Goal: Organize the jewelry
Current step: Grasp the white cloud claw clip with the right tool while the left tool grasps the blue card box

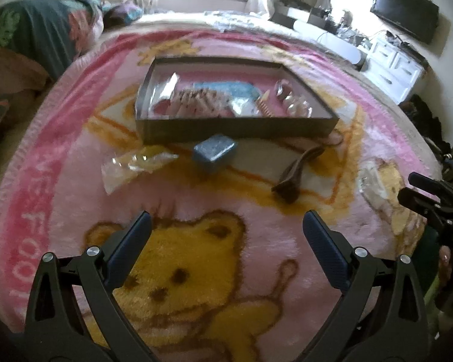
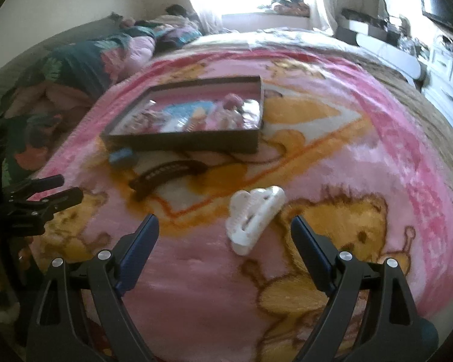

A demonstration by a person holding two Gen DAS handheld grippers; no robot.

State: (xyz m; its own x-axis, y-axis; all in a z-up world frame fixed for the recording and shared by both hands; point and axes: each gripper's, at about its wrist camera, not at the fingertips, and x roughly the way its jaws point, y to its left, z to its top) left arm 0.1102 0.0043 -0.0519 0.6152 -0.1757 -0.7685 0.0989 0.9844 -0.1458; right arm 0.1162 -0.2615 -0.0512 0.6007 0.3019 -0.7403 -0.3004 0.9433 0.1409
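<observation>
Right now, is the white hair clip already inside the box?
No, the white hair clip lies on the pink blanket, apart from the box, just ahead of the open right claw.

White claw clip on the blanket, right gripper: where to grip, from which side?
Judging by its pose, pinch the white claw clip across its narrow curved body, coming from above. It lies flat and diagonal just ahead of the open right gripper, so rotate to straddle it.

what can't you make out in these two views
- Contents of the tray: blurred and glary in both views; individual pieces unreadable.
- Clear bag, left wrist view: contents too small and glary.
- Blue box, right wrist view: partly tucked against the tray wall.
- White hair claw: seen clearly only in the right wrist view.
</observation>
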